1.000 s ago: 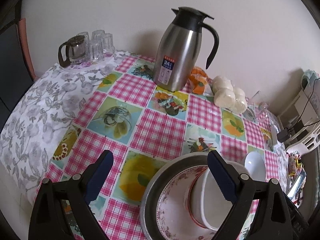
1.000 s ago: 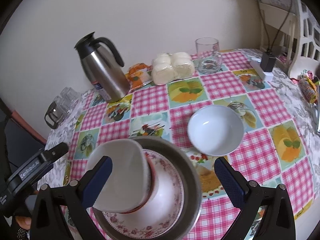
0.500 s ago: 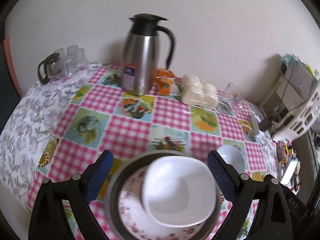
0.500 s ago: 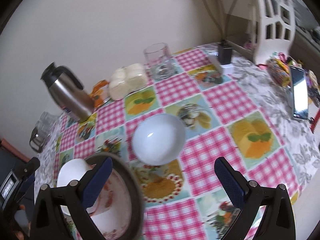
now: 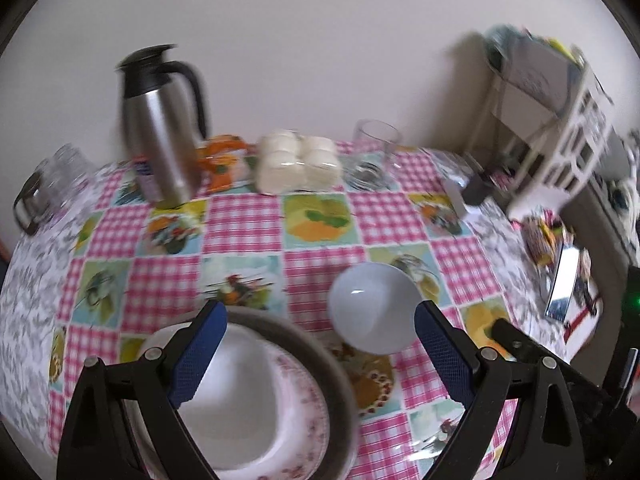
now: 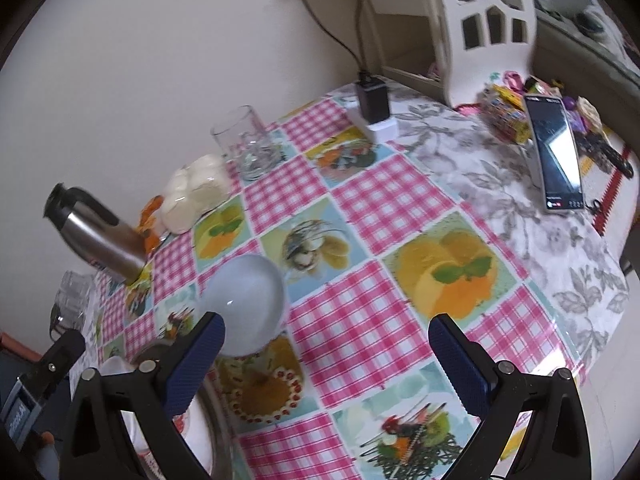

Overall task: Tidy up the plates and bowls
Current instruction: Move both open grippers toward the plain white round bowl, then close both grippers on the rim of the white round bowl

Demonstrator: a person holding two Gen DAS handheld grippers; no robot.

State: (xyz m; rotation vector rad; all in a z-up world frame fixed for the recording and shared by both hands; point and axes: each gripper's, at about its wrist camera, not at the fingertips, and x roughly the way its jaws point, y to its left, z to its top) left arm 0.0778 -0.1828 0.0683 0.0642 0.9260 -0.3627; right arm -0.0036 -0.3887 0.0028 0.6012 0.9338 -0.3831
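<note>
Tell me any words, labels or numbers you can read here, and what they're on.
No text reads clearly.
Thermos jug: a label low on its side, too blurred.
Phone: screen marks too small.
Left tongs' label: letters blurred, unreadable.
Snack packet: print too small.

The table wears a pink-check fruit-print cloth. Along its far edge stand a steel jug, an orange packet, a pack of white rolls and 1 glass. Mid-table sits a white bowl; at the near edge, a metal basin. A phone lies by the right edge.
</note>
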